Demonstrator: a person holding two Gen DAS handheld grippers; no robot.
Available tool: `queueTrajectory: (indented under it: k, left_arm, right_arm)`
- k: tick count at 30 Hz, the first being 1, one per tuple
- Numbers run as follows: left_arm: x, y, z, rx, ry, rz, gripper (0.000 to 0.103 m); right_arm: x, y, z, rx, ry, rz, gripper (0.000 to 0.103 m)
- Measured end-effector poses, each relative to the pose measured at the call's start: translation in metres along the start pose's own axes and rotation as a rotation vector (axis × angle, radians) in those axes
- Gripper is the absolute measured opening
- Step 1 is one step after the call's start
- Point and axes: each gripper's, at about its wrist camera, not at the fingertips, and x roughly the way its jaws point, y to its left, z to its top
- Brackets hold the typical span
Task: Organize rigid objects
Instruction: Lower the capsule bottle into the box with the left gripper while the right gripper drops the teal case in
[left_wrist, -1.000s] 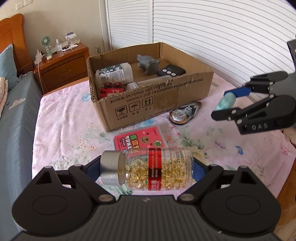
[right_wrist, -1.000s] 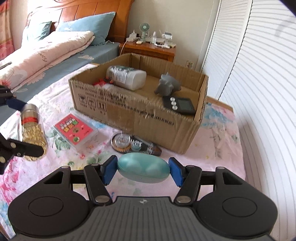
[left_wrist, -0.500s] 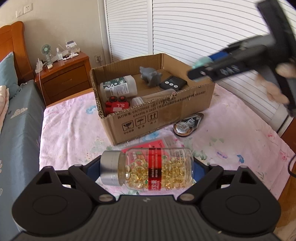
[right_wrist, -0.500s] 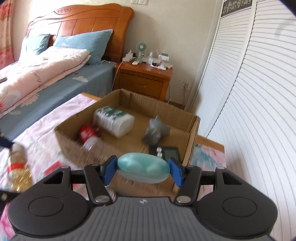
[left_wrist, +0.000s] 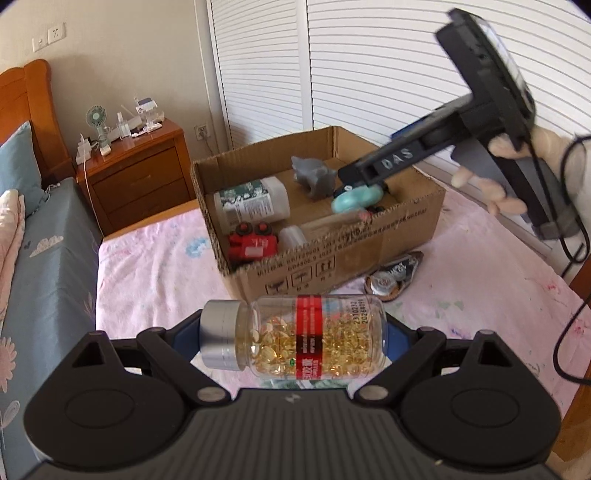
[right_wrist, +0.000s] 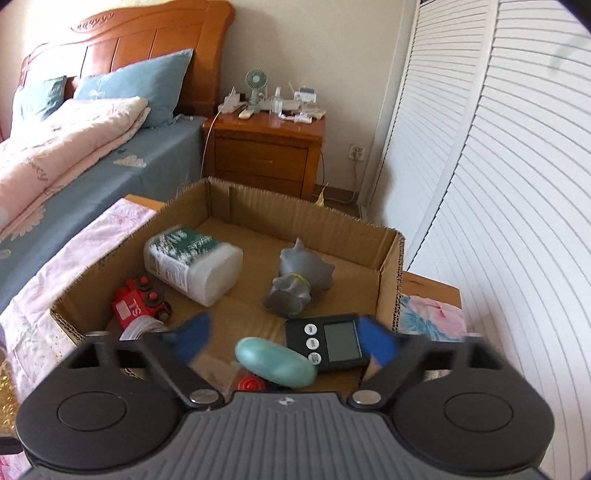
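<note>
Five items already lodged in cardboard box (right_wrist: 388, 258). Teal case (right_wrist: 275, 362) being released above box, right gripper (right_wrist: 284, 341) jaws opening, nothing gripped. Capsule bottle (left_wrist: 295, 338) clamped in left gripper (left_wrist: 295, 345), short of box; tape measure (left_wrist: 393, 277) left beside box.

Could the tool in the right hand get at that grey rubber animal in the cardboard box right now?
Probably yes. The right tool is opening over the open-topped cardboard box, nothing gripped; the teal oval case sits loose below. The grey rubber animal lies uncovered just ahead.
</note>
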Motion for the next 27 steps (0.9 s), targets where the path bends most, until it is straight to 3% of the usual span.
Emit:
queueTrajectory:
  k: [14, 27]
  left_arm:
    - [0.014, 0.000, 0.065, 0.021, -0.044, -0.013, 0.093]
    - [0.102, -0.017, 0.135, 0.080, 0.006, -0.086, 0.093]
  right_arm:
    - [-0.046, 0.002, -0.039, 0.070, 0.042, -0.082, 0.103]
    - [-0.078, -0.010, -0.066, 0.214, 0.015, -0.091, 0.103]
